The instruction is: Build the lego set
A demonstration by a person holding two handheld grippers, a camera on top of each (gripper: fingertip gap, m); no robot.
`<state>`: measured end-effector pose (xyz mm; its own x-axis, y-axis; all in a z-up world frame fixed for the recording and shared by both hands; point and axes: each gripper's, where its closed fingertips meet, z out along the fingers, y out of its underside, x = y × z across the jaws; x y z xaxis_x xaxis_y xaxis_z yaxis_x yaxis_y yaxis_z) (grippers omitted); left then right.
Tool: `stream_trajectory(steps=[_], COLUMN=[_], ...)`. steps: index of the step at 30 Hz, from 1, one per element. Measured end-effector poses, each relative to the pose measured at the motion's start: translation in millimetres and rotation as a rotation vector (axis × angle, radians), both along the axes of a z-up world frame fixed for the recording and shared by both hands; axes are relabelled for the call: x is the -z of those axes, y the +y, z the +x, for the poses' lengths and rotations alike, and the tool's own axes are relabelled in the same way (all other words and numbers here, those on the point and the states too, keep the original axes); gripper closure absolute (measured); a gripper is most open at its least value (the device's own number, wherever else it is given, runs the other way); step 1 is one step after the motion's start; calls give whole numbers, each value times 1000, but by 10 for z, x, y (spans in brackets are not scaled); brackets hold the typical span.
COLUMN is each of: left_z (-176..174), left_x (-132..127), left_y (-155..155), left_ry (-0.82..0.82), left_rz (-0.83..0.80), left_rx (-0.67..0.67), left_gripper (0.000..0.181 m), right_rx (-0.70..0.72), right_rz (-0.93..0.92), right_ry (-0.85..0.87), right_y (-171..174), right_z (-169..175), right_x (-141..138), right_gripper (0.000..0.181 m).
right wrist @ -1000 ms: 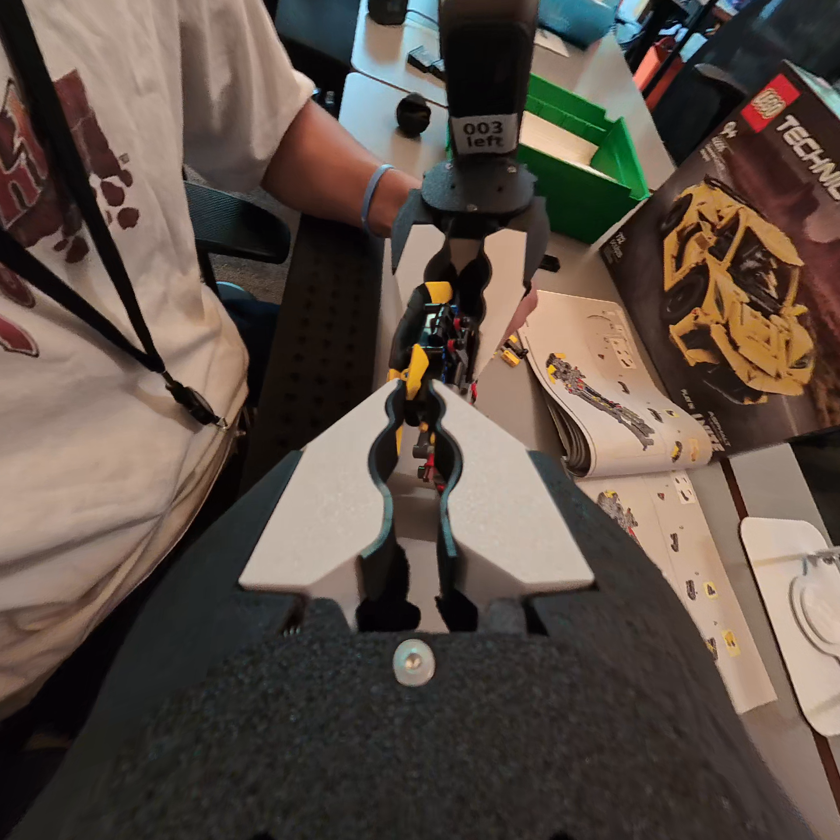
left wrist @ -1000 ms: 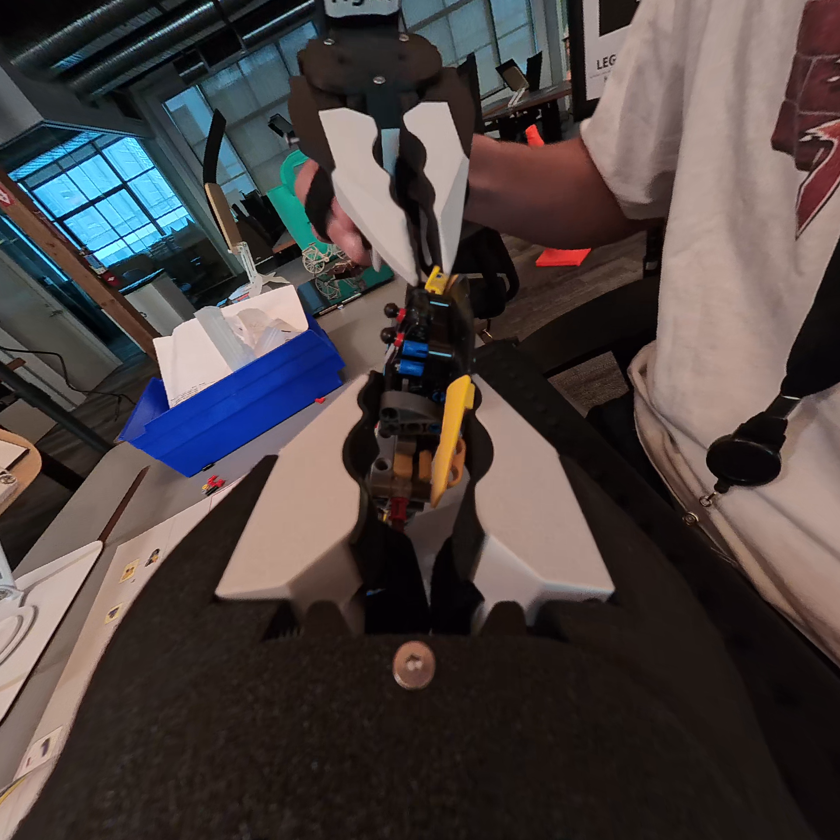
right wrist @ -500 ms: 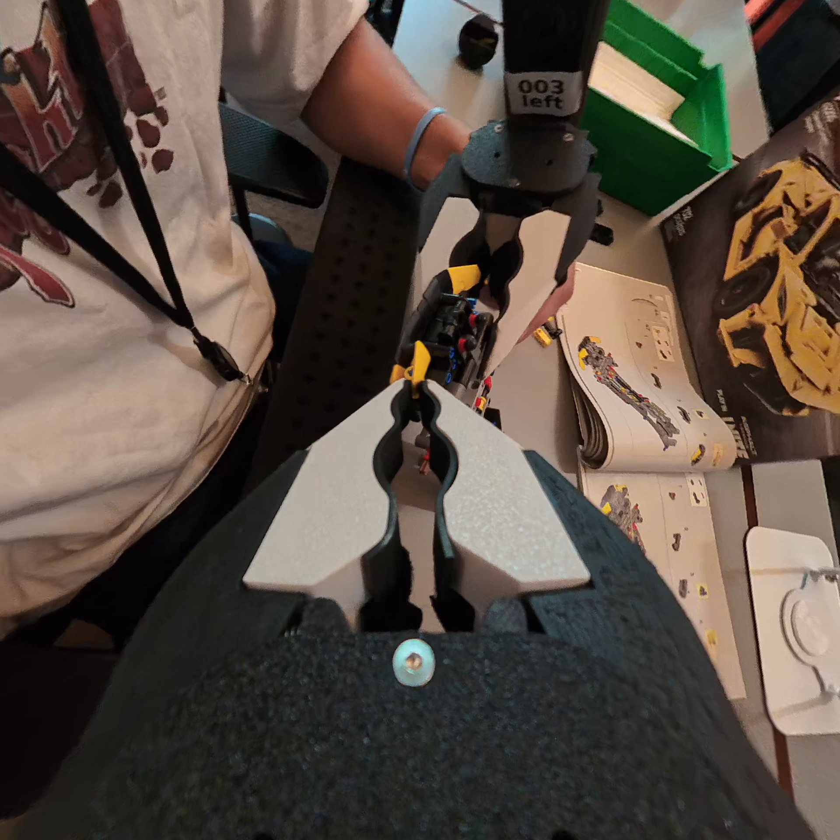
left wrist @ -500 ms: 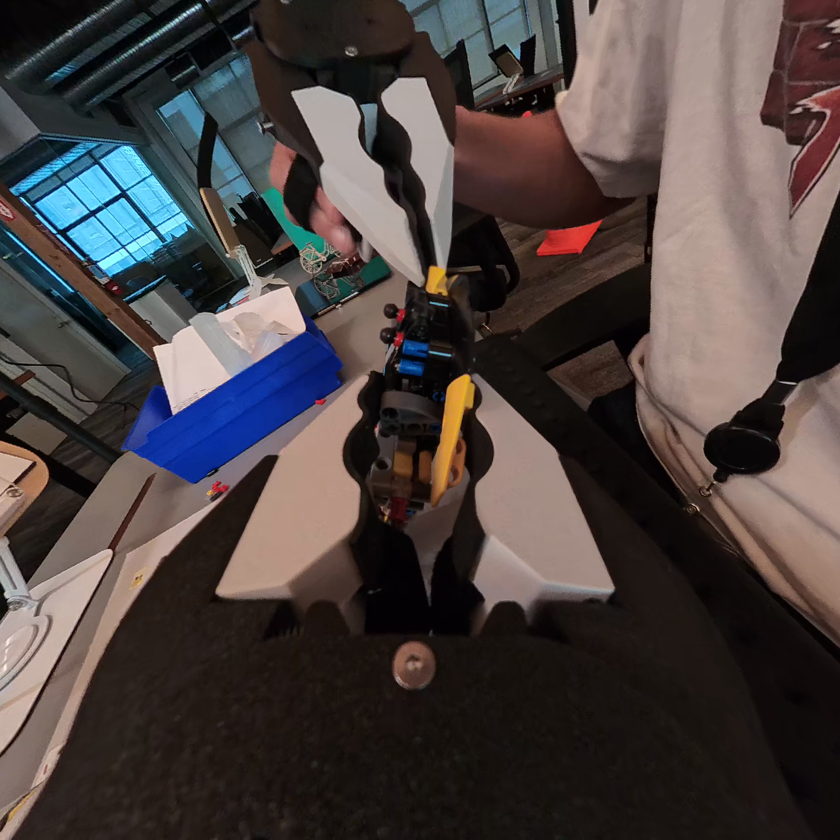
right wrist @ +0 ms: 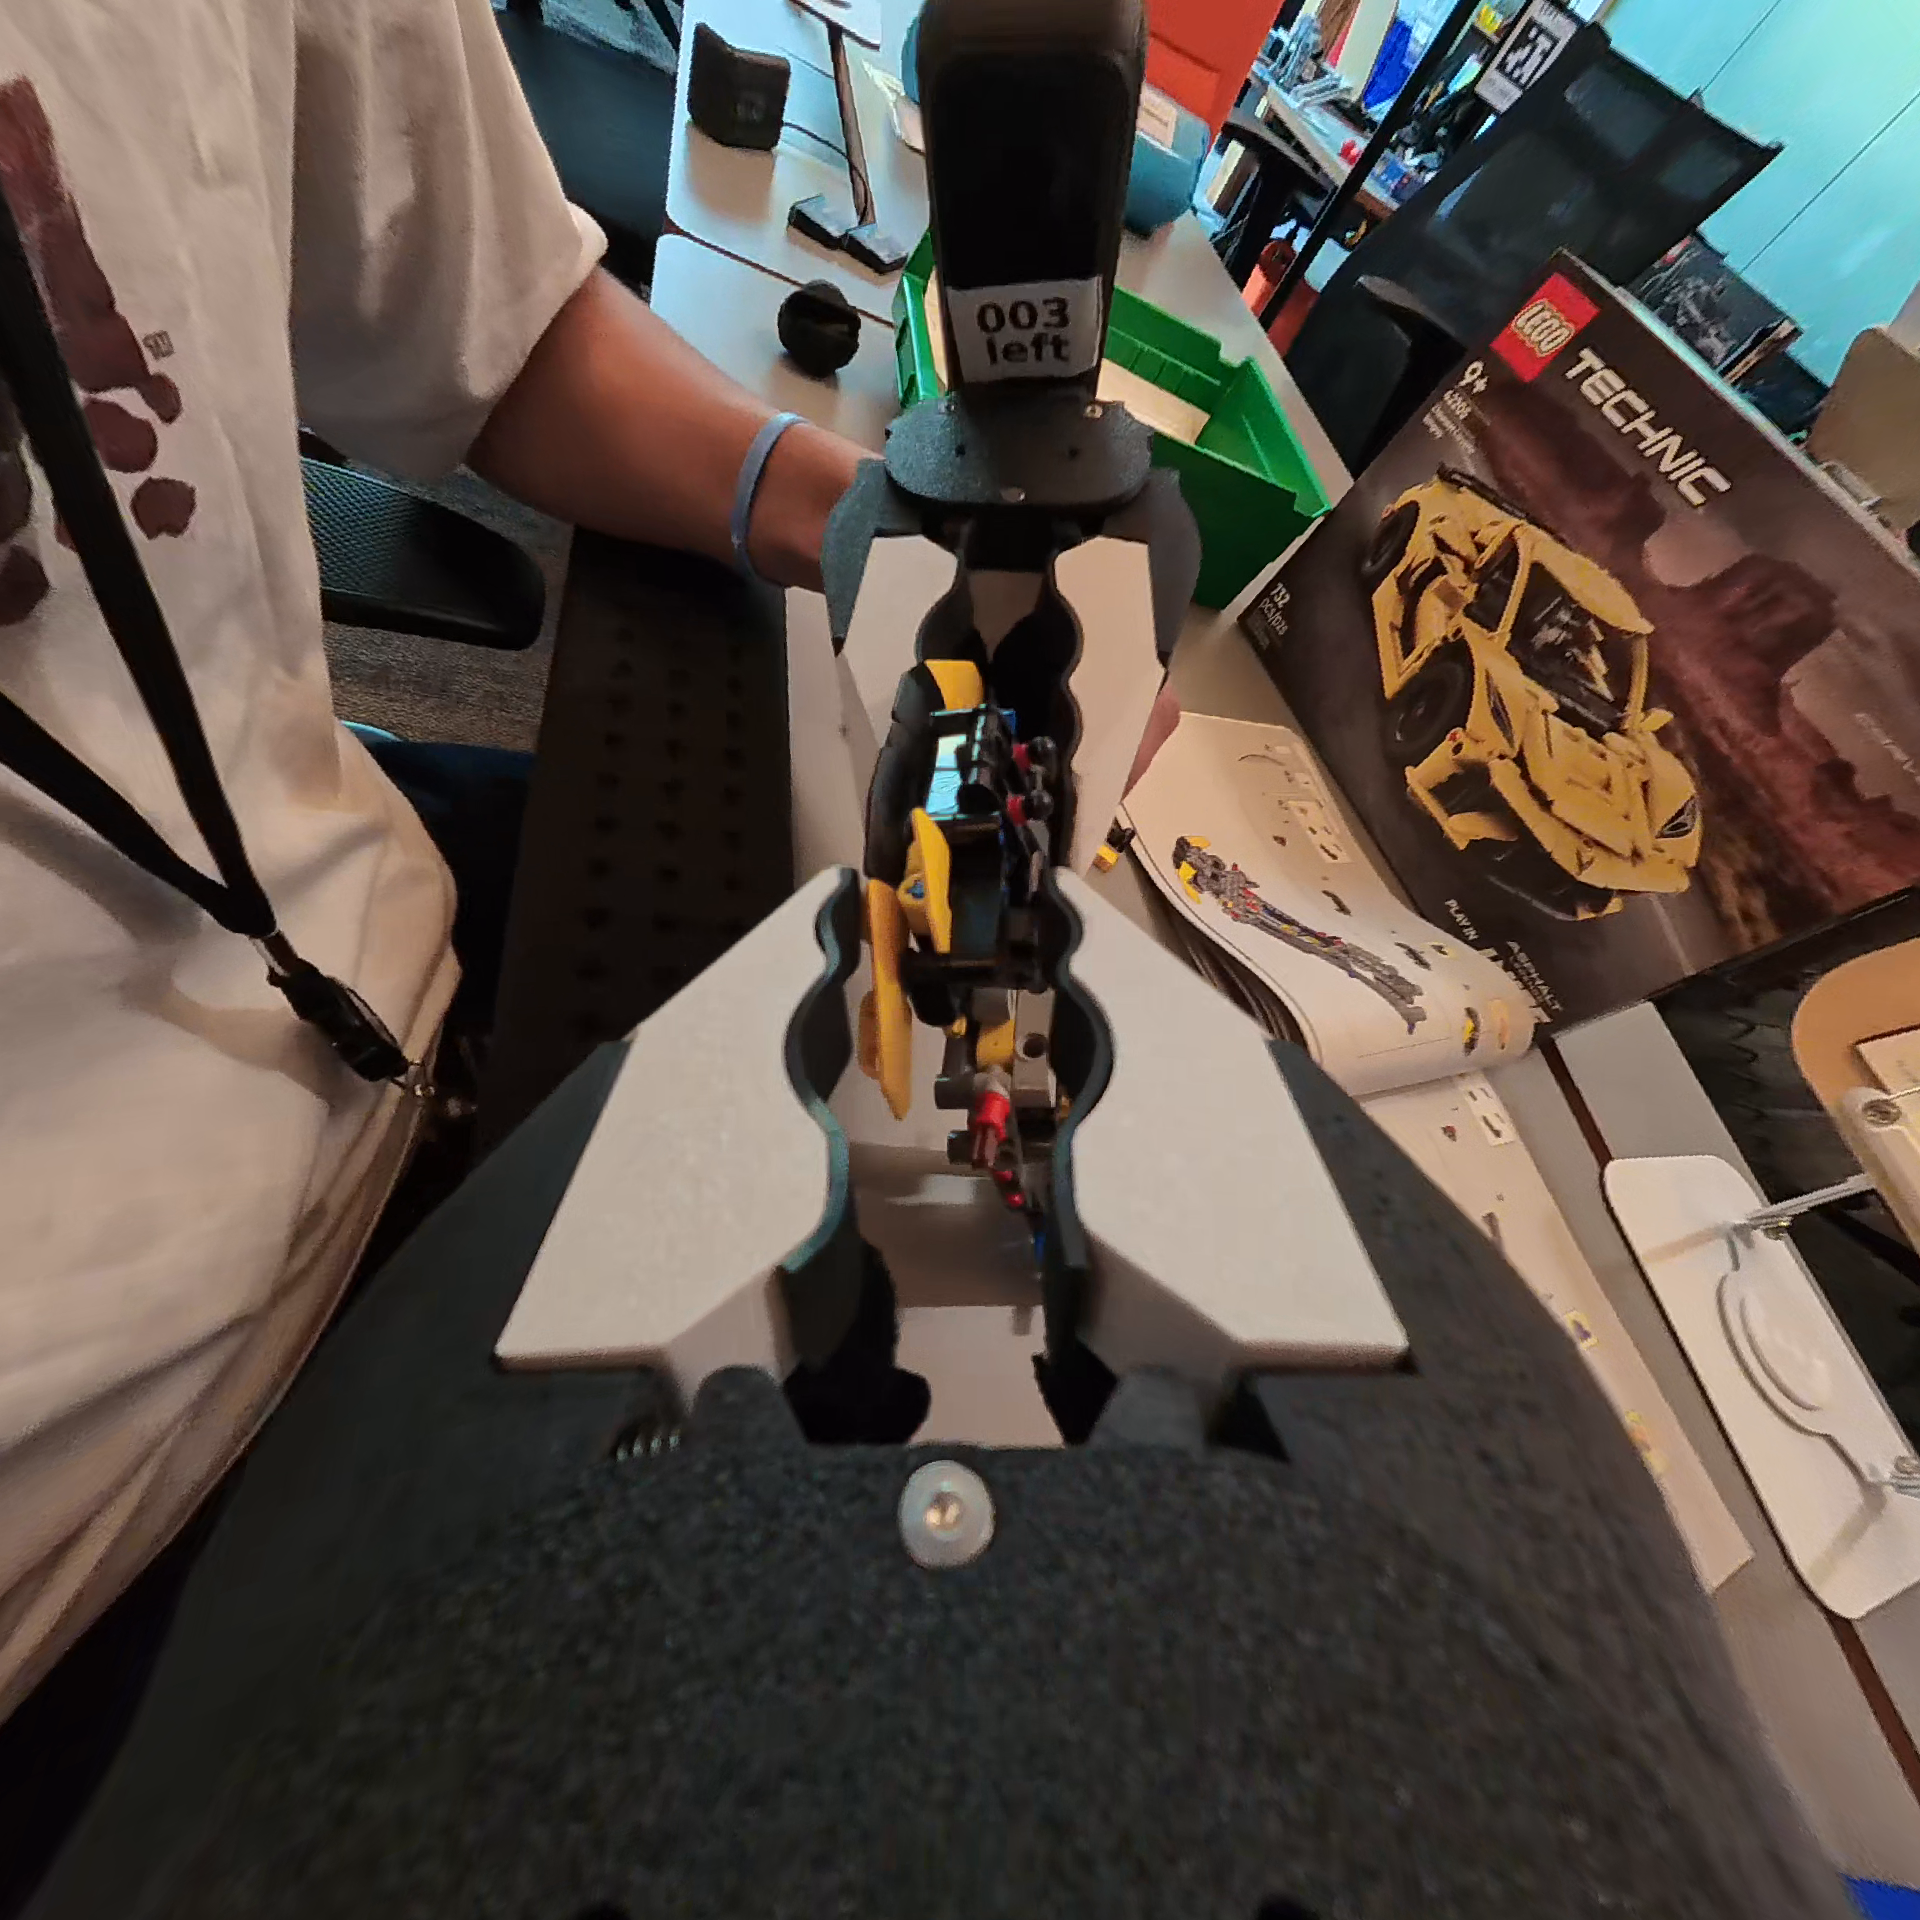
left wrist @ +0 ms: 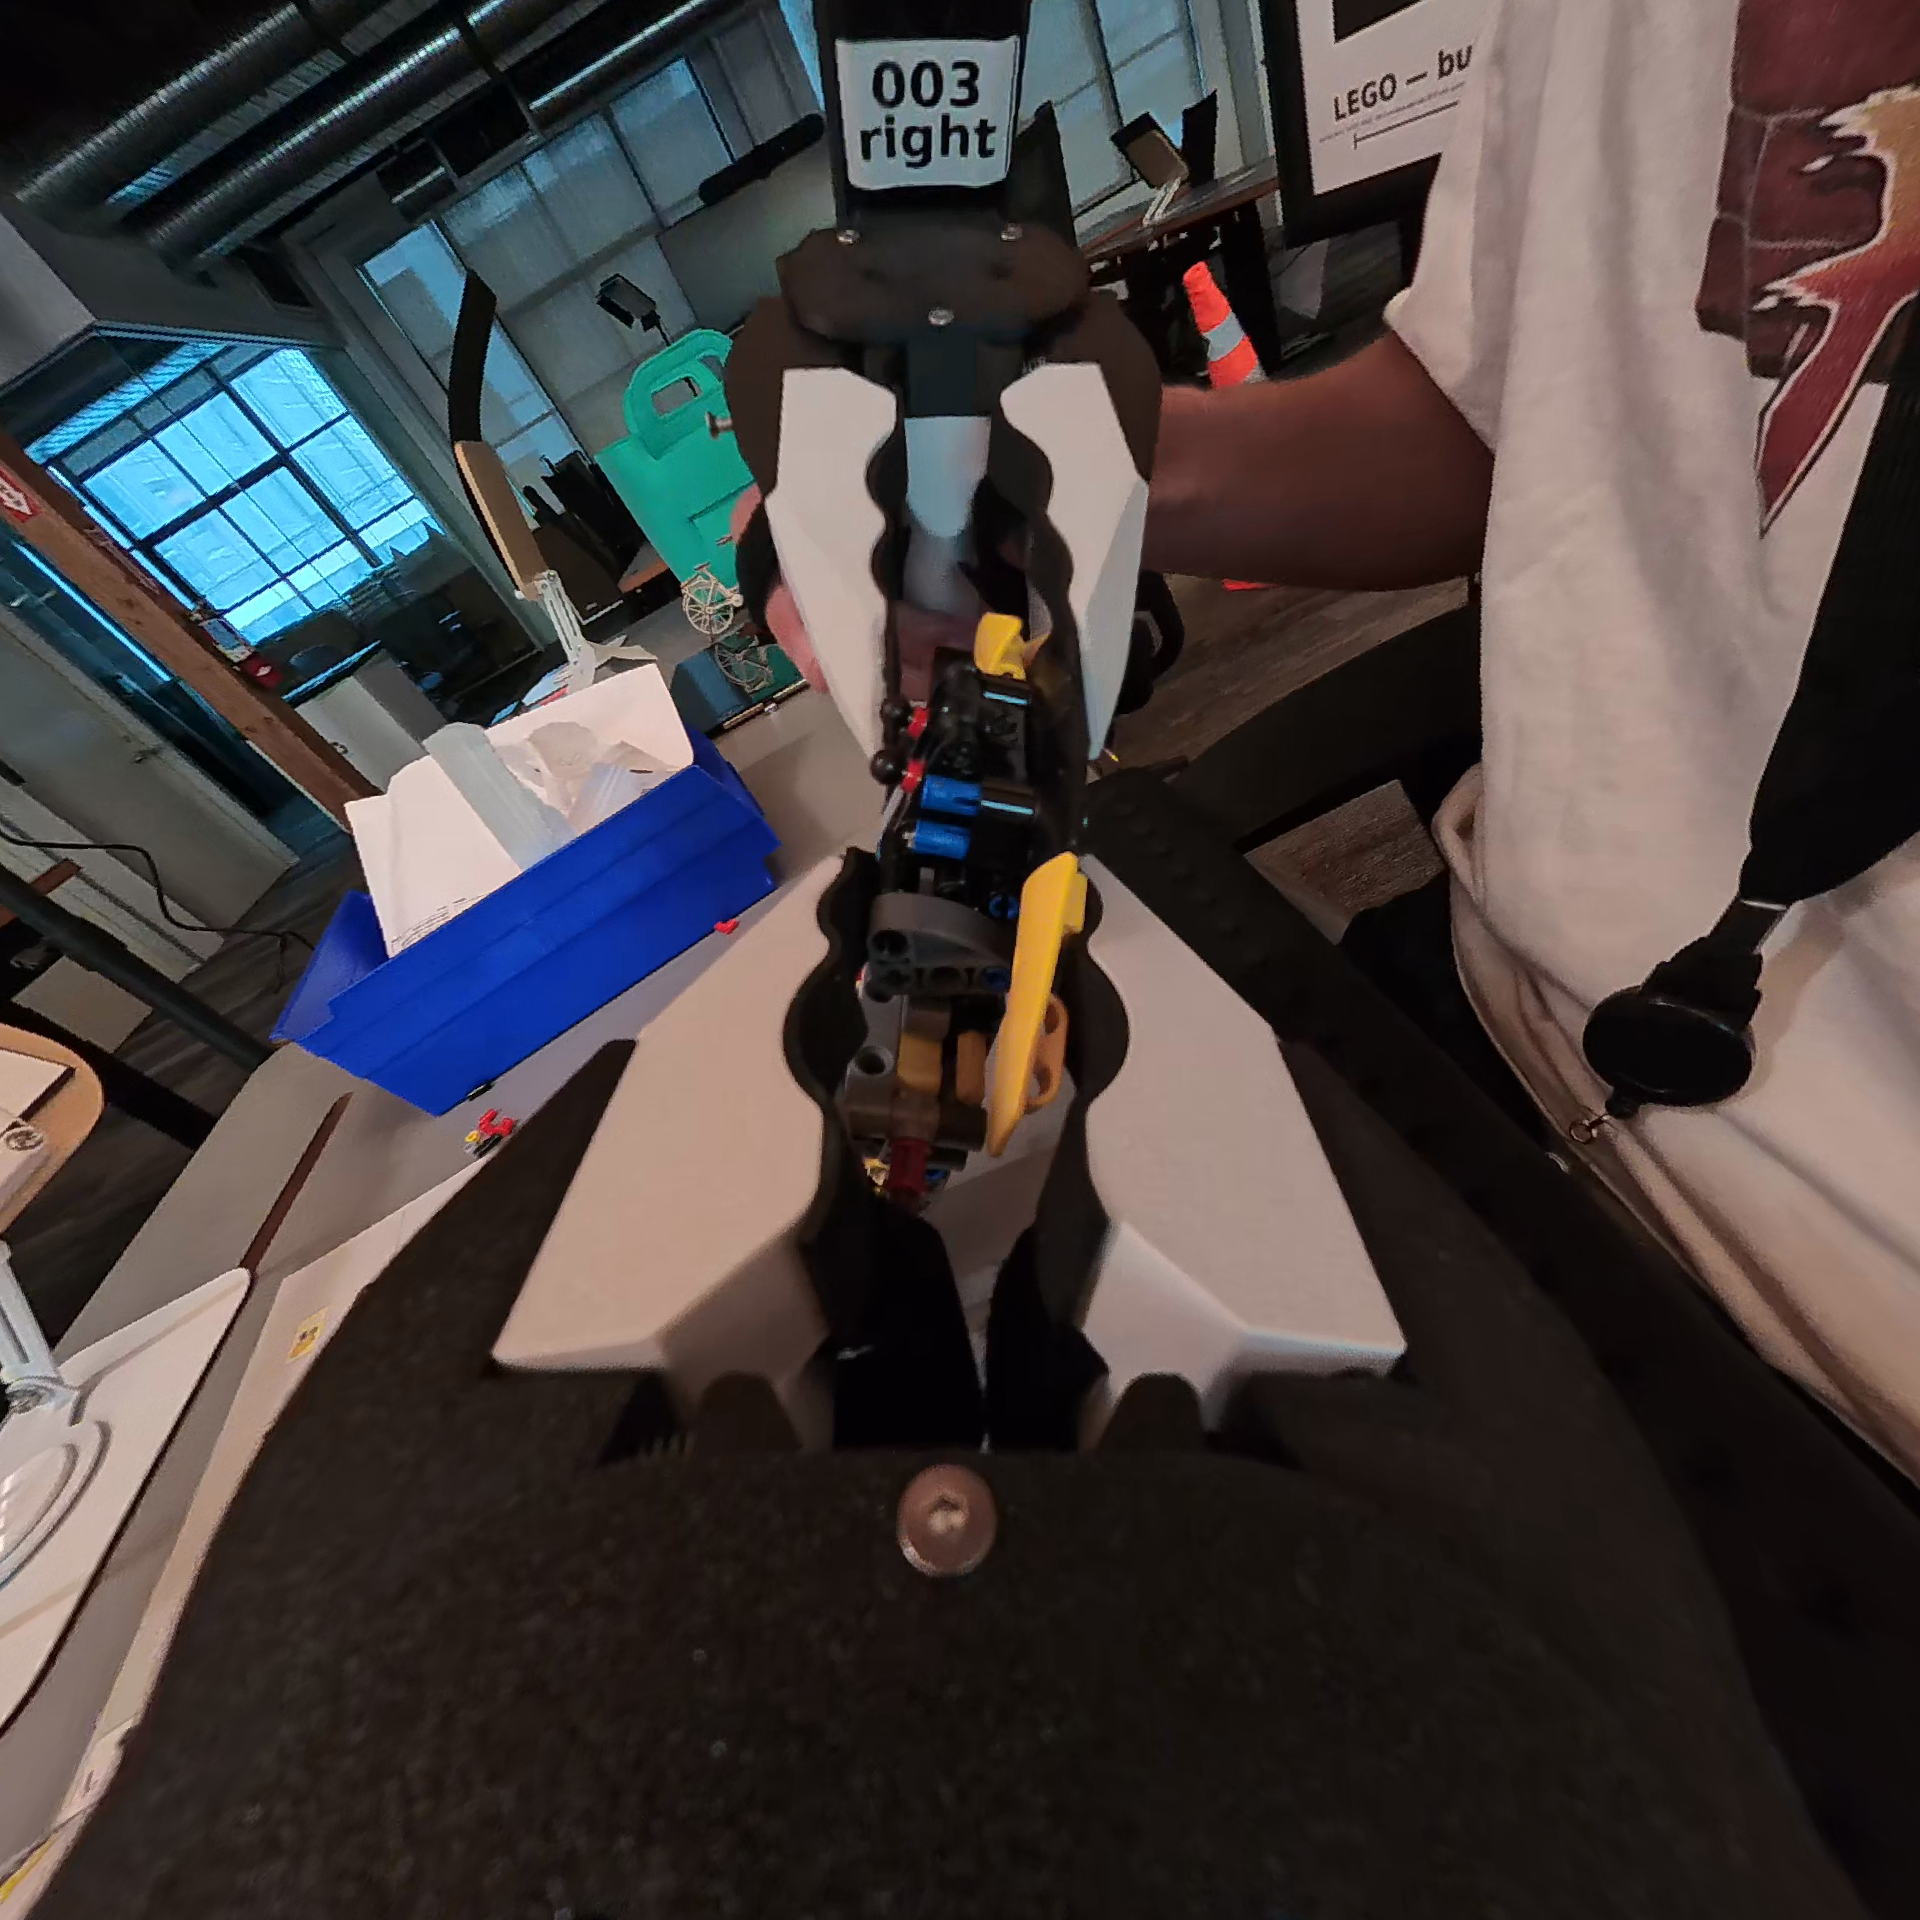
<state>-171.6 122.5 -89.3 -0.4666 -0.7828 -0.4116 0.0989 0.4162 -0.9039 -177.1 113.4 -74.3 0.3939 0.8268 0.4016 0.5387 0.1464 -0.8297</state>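
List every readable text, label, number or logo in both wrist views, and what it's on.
I won't quote the writing; this is what bears it.
White label on the right gripper handle: bold, legible.
Matching white label on the left gripper handle: legible.
Framed white poster on the wall: partly cut off.
Set box with yellow car: logo and large print legible, small print too small.
Open instruction booklet: too small.

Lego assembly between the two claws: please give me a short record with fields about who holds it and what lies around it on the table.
held item: lego assembly, black with yellow panels, off the table
left claw: shut on one end
right claw: open around the other end
table, one side: blue bin
table, other side: open instruction booklet, set box, green bin
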Motion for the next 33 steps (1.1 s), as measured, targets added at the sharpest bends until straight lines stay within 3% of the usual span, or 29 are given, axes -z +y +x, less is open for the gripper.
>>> stream_trajectory(steps=[10,13,17,23,27,33], left_z=[-6,1,-1,-270,-633,-935], left_x=[39,41,50,128,258,522], left_y=[28,25,151,416,496,640], left_ry=[9,13,56,173,237,402], left_rz=[8,-2,-63,-275,-331,-640], left_rx=[10,15,-13,-232,-452,-774], left_gripper=[150,150,147,135,140,129], right_rx=[24,26,153,262,291,353], right_rz=[49,38,71,226,304,349], right_ry=[-91,-40,-30,-83,-214,-386], right_y=[17,13,133,291,408,641], right_z=[-10,-11,-12,-258,-498,-641], right_x=[49,46,38,40,254,625], right_gripper=[156,156,156,157,156,157])
